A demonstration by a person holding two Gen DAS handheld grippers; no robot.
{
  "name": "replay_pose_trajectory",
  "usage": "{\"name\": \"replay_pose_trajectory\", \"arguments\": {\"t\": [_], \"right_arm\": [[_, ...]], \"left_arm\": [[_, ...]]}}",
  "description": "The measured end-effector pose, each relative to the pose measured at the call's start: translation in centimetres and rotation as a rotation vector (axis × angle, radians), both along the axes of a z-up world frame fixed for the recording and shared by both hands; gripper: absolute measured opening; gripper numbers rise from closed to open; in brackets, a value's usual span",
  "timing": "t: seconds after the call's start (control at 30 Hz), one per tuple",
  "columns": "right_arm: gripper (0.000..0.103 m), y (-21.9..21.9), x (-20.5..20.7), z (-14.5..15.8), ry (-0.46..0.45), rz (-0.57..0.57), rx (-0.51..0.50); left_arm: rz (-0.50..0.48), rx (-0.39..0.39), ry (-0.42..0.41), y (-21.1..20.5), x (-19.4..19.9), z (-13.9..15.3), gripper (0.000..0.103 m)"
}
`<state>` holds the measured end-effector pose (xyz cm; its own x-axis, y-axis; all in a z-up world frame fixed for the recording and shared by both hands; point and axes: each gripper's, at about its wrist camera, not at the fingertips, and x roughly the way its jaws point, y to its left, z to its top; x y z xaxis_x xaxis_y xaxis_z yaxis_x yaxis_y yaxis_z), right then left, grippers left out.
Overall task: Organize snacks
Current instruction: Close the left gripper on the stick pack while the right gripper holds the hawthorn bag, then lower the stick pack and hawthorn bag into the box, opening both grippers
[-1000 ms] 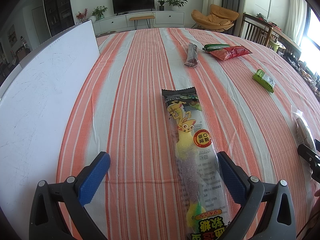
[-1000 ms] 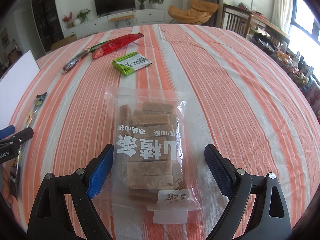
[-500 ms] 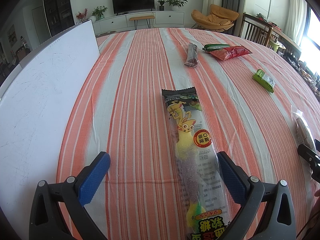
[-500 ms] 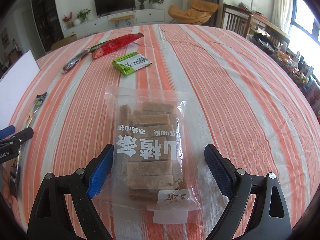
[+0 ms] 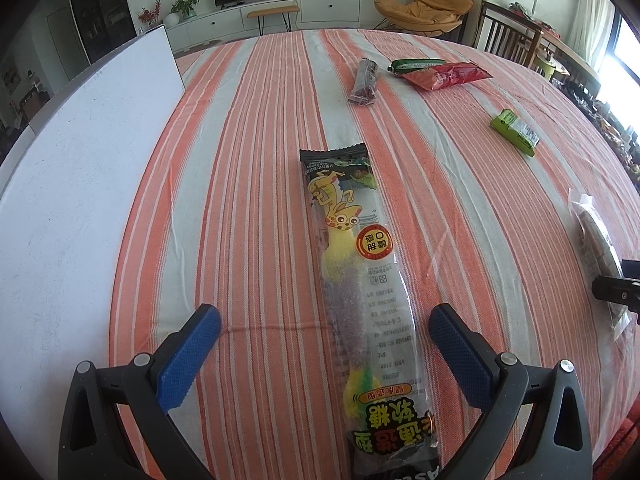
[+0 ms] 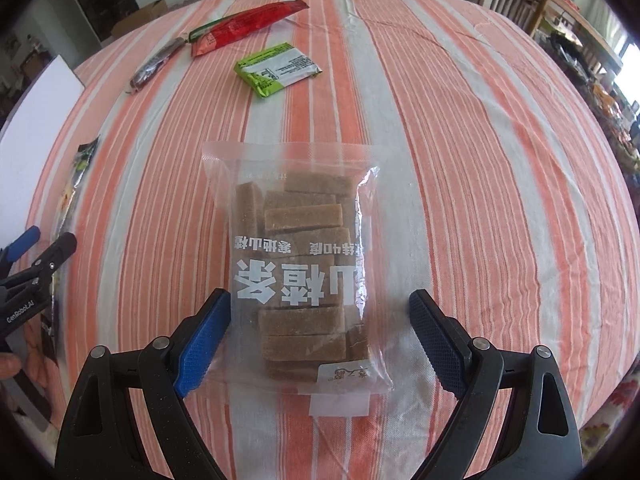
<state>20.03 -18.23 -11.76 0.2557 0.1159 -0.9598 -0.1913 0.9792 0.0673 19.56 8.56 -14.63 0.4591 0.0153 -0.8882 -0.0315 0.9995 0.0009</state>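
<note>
A long clear gummy-candy packet [image 5: 352, 248] with a yellow cartoon lizard lies lengthwise on the striped tablecloth [image 5: 248, 184]. Its near half lies between the fingers of my left gripper [image 5: 322, 309], which is open and not touching it. A clear bag of brown hawthorn bars [image 6: 304, 248] lies flat in the right wrist view. My right gripper [image 6: 319, 293] is open around its near half, with the left blue pad [image 6: 204, 332] at the bag's edge. Each gripper also shows at the edge of the other's view: the left gripper [image 6: 36, 252], the right gripper [image 5: 616, 292].
Farther back lie a dark stick packet [image 5: 365, 82], a red packet [image 5: 444, 75] with a green one [image 5: 416, 64] beside it, and a flat green packet [image 6: 276, 68]. A white board [image 5: 80, 184] covers the table's left side. Wooden chairs [image 5: 508, 42] stand beyond the far right edge.
Both wrist views have tipped downward a little, so both packets sit higher in frame; the right view shifted more. Both grippers stay open and neither packet has moved on the cloth.
</note>
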Motion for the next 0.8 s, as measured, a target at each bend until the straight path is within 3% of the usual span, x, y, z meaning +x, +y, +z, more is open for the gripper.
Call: {"name": "replay_pose_trajectory", "arguments": {"t": [0.03, 0.07, 0.1, 0.13, 0.17, 0.2, 0.23, 0.33, 0.47, 0.57, 0.67, 0.8], "right_arm": [[0.091, -0.2, 0.6, 0.0, 0.022, -0.005, 0.009], [0.089, -0.4, 0.9, 0.1, 0.024, -0.010, 0.019], [0.087, -0.5, 1.1, 0.2, 0.016, 0.001, 0.018], [0.074, -0.3, 0.9, 0.5, -0.002, 0.030, 0.008], [0.051, -0.2, 0.7, 0.8, -0.007, 0.043, 0.016], [0.048, -0.5, 0.5, 1.0, 0.000, 0.029, 0.036], [0.047, -0.7, 0.2, 1.0, 0.010, 0.022, 0.056], [0.046, -2.0, -1.3, 1.3, -0.001, -0.028, 0.164], [0.046, -3.4, -3.6, 3.4, -0.048, -0.105, 0.349], [0.046, -1.9, -4.8, 6.4, -0.082, -0.086, 0.448], [0.046, 2.3, -5.3, 10.2, -0.114, -0.004, 0.547], [0.046, 11.8, -6.0, 15.2, -0.127, 0.184, 0.691]], "left_arm": [[-0.025, -0.003, 0.031, -0.3, 0.1, 0.1, 0.102], [-0.044, -0.008, 0.035, -0.4, 0.1, 0.3, 0.092], [-0.065, -0.009, 0.010, -0.7, -0.5, 0.7, 0.057], [-0.098, -0.021, -0.012, -0.7, -0.8, 1.3, 0.034], [-0.108, -0.014, 0.001, -0.7, -0.9, 1.4, 0.020], [-0.113, -0.036, -0.005, -0.4, -1.2, 1.6, 0.014], [-0.107, -0.075, -0.018, 0.1, -1.5, 1.9, 0.013], [-0.073, -0.297, -0.016, 2.1, -3.0, 3.2, 0.013], [-0.079, -0.444, -0.086, 3.7, -6.1, 6.9, 0.013], [-0.073, -0.555, -0.150, 6.0, -8.7, 10.9, 0.013], [-0.042, -0.594, -0.253, 9.7, -11.8, 15.4, 0.013], [0.091, -0.471, -0.356, 16.1, -15.1, 19.5, 0.013]]}}
